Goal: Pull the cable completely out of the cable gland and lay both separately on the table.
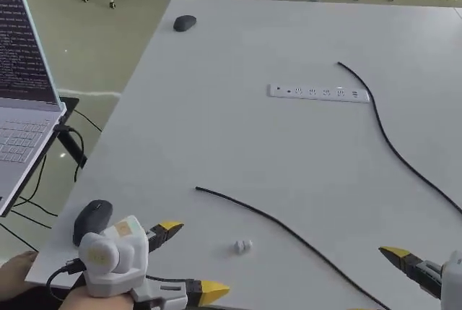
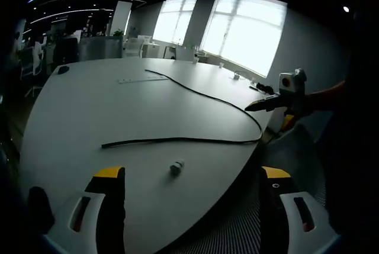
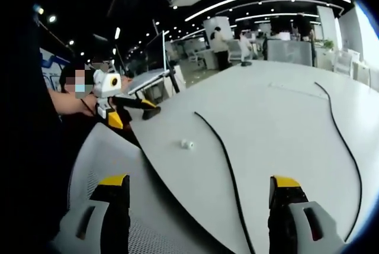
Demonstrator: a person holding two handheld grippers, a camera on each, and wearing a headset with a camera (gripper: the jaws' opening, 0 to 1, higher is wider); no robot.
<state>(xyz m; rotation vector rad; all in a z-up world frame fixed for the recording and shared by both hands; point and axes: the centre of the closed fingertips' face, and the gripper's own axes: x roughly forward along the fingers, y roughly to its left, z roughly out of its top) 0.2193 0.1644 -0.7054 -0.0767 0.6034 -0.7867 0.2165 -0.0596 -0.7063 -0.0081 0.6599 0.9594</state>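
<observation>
The black cable (image 1: 289,230) lies loose on the white table (image 1: 238,136), running from mid-table toward the near edge. The small white cable gland (image 1: 243,246) rests apart from it, just on the near side. Both also appear in the left gripper view, cable (image 2: 177,140) and gland (image 2: 176,166), and in the right gripper view, cable (image 3: 222,147) and gland (image 3: 187,144). My left gripper (image 1: 191,261) hovers open at the near left edge, holding nothing. My right gripper (image 1: 395,253) is open at the near right corner, also holding nothing.
A white power strip (image 1: 317,92) lies farther back with its own long black cord (image 1: 393,147) curving to the right edge. One mouse (image 1: 92,220) sits beside my left gripper, another mouse (image 1: 185,23) at the far end. A laptop (image 1: 22,100) stands left of the table.
</observation>
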